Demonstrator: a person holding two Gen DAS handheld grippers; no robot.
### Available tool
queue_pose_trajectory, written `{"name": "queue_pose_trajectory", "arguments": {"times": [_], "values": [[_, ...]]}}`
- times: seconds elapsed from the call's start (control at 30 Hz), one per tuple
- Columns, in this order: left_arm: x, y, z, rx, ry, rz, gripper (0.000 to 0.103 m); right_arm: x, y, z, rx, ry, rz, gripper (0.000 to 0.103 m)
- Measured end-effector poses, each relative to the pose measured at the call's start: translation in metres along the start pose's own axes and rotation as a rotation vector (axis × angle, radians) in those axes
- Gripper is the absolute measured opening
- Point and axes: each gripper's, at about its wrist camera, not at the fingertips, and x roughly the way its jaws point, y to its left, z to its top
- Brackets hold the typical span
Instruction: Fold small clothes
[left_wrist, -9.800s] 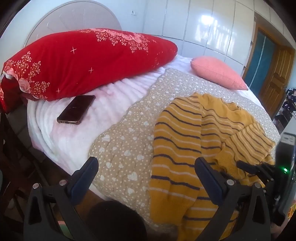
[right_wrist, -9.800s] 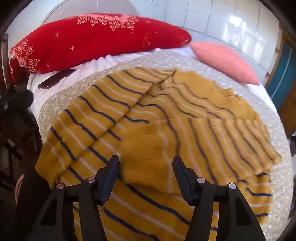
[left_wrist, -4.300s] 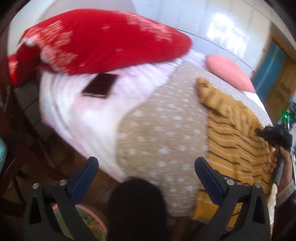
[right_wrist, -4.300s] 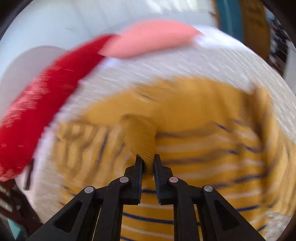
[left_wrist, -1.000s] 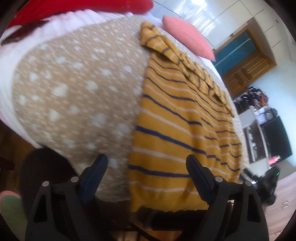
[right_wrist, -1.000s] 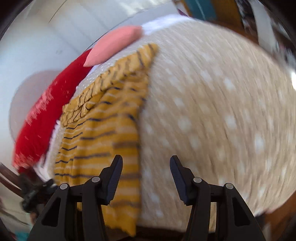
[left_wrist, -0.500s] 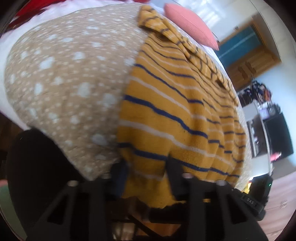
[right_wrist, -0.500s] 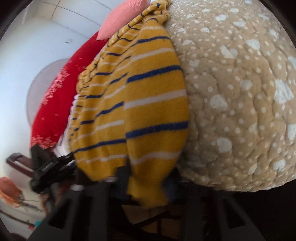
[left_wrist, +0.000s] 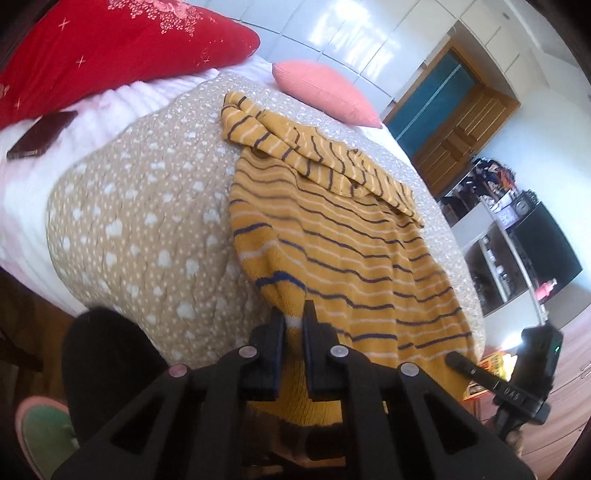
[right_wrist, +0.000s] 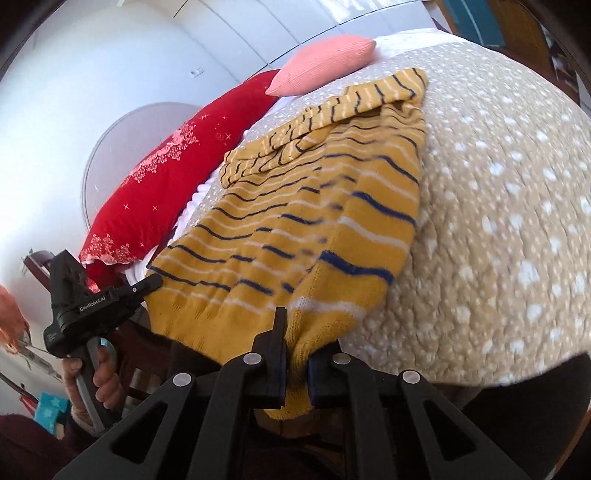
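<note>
So I've got the bed with a tan spotted quilt over it. On it: the yellow striped sweater, red pillow, pink cushion and a dark phone.

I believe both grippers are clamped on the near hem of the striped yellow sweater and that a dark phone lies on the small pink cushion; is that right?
Not quite. The phone lies on the white bedding beside the big red pillow, not on the pink cushion, as the left wrist view shows. The rest holds: the left gripper and right gripper are both clamped on the sweater's near hem.
</note>
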Motion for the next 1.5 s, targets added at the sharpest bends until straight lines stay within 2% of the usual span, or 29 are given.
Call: {"name": "queue_pose_trajectory", "arguments": {"times": [0.07, 0.2, 0.37, 0.43, 0.57, 0.67, 0.73, 0.87, 0.93, 1.0, 1.07, 1.13, 1.27, 1.3, 1.4, 1.5], "values": [[0.002, 0.002, 0.013, -0.018, 0.006, -0.001, 0.008, 0.005, 0.004, 0.013, 0.004, -0.014, 0.012, 0.009], [0.014, 0.001, 0.054, -0.039, -0.023, -0.006, 0.008, 0.008, 0.017, 0.061, -0.005, -0.067, 0.050, 0.009], [0.052, -0.015, 0.133, 0.013, -0.068, 0.020, 0.008, 0.032, 0.028, 0.141, -0.051, -0.117, 0.032, 0.009], [0.084, -0.021, 0.172, 0.019, -0.059, 0.033, 0.008, 0.054, 0.025, 0.180, -0.058, -0.121, 0.007, 0.009], [0.156, -0.021, 0.232, 0.004, -0.014, 0.074, 0.009, 0.107, 0.000, 0.246, 0.011, -0.101, -0.014, 0.009], [0.215, -0.004, 0.264, -0.066, 0.068, 0.086, 0.009, 0.152, -0.029, 0.286, 0.069, -0.069, -0.055, 0.012], [0.239, 0.009, 0.277, -0.127, 0.091, 0.055, 0.011, 0.179, -0.055, 0.306, 0.134, -0.045, -0.029, 0.022], [0.257, 0.026, 0.298, -0.182, 0.073, -0.007, 0.029, 0.208, -0.101, 0.325, 0.272, -0.050, 0.026, 0.040], [0.258, 0.030, 0.306, -0.197, 0.051, -0.027, 0.043, 0.215, -0.123, 0.329, 0.354, -0.066, 0.065, 0.043], [0.254, 0.033, 0.318, -0.207, 0.010, -0.008, 0.065, 0.217, -0.137, 0.332, 0.415, -0.086, 0.106, 0.043], [0.247, 0.037, 0.329, -0.223, -0.025, -0.023, 0.068, 0.215, -0.142, 0.337, 0.440, -0.103, 0.124, 0.044], [0.237, 0.037, 0.335, -0.223, -0.040, -0.007, 0.069, 0.210, -0.142, 0.343, 0.450, -0.126, 0.131, 0.057], [0.218, 0.025, 0.330, -0.138, -0.057, 0.066, 0.075, 0.183, -0.133, 0.351, 0.436, -0.203, 0.082, 0.071], [0.213, 0.019, 0.324, -0.100, -0.055, 0.095, 0.076, 0.175, -0.131, 0.351, 0.431, -0.215, 0.060, 0.075], [0.204, 0.015, 0.300, -0.025, -0.035, 0.152, 0.076, 0.150, -0.120, 0.344, 0.361, -0.201, -0.012, 0.076], [0.197, 0.016, 0.271, 0.021, 0.002, 0.180, 0.076, 0.131, -0.102, 0.314, 0.239, -0.141, -0.166, 0.076]]}}
